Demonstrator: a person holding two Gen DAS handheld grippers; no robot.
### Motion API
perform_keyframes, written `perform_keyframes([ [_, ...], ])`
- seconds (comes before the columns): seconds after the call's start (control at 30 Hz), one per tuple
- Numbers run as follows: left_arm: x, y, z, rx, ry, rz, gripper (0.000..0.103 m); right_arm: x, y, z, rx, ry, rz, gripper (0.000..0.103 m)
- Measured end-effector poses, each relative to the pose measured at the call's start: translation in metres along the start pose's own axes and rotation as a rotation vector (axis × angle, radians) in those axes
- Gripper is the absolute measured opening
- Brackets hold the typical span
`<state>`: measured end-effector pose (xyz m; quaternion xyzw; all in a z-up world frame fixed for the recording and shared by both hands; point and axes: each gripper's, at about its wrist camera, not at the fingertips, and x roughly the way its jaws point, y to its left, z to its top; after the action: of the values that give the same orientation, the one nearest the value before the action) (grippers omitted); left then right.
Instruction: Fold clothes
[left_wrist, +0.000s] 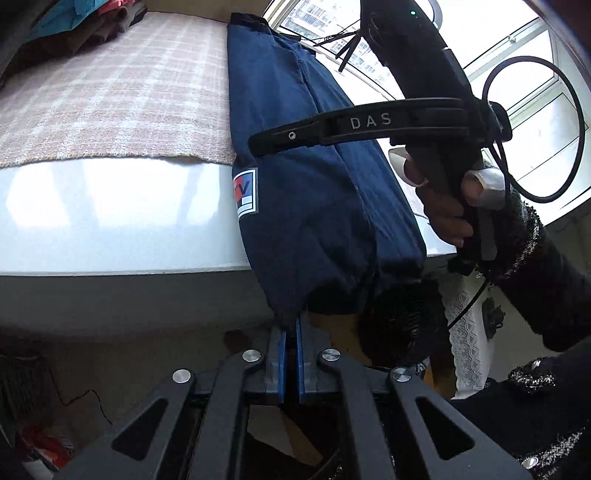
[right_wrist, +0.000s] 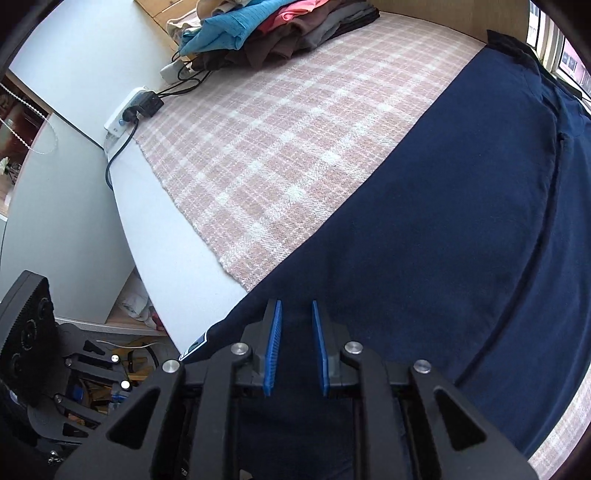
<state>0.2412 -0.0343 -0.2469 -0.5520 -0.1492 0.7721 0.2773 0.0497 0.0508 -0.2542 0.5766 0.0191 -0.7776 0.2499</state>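
Observation:
A navy blue garment (left_wrist: 314, 177) with a small red-and-white label (left_wrist: 245, 192) lies along the table and hangs over its near edge. My left gripper (left_wrist: 291, 328) is shut on its lower hem, and the fabric runs down between the blue pads. In the right wrist view the same garment (right_wrist: 443, 221) spreads over the plaid cloth. My right gripper (right_wrist: 295, 306) hovers just above it near the edge, jaws apart, with the pads (right_wrist: 274, 347) not pressing on the fabric. In the left wrist view a hand (left_wrist: 447, 214) holds the right gripper (left_wrist: 258, 142) over the garment.
A pink plaid cloth (right_wrist: 277, 147) covers the white table (left_wrist: 110, 214). A pile of folded clothes (right_wrist: 266, 33) sits at the far end, with a power strip and cables (right_wrist: 136, 107) beside it. A bright window (left_wrist: 535, 110) lies behind the garment.

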Motion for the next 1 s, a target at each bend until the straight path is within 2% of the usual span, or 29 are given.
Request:
perform_keyframes([
  [0.07,0.006,0.009,0.001,-0.026,0.036,-0.011,0.004,-0.008,-0.001,-0.005,0.043,-0.008,0.005,0.021],
  [0.13,0.011,0.010,0.001,-0.012,0.081,-0.012,0.010,-0.039,-0.011,-0.032,0.116,-0.072,0.004,0.022],
  [0.2,0.013,0.006,-0.002,0.031,0.118,0.027,0.034,-0.070,-0.024,-0.067,0.203,-0.133,-0.025,0.028],
  [0.27,0.010,-0.001,-0.005,0.083,0.139,0.049,0.036,-0.099,-0.040,-0.112,0.311,-0.184,-0.089,0.032],
  [0.33,0.005,-0.003,-0.001,0.113,0.139,0.065,0.036,-0.115,-0.059,-0.153,0.425,-0.189,-0.129,0.032],
  [0.47,-0.008,-0.004,0.021,0.111,0.107,0.083,0.037,-0.112,-0.080,-0.206,0.575,-0.162,-0.190,0.032],
  [0.63,-0.014,-0.008,0.049,0.150,0.088,0.171,0.039,-0.109,-0.092,-0.214,0.614,-0.201,-0.200,0.032],
  [0.87,-0.007,-0.011,0.064,0.170,0.110,0.205,0.039,-0.105,-0.091,-0.205,0.563,-0.207,-0.187,0.032],
  [1.0,-0.010,-0.003,0.072,0.172,0.129,0.215,0.044,-0.107,-0.087,-0.213,0.559,-0.197,-0.177,0.032],
])
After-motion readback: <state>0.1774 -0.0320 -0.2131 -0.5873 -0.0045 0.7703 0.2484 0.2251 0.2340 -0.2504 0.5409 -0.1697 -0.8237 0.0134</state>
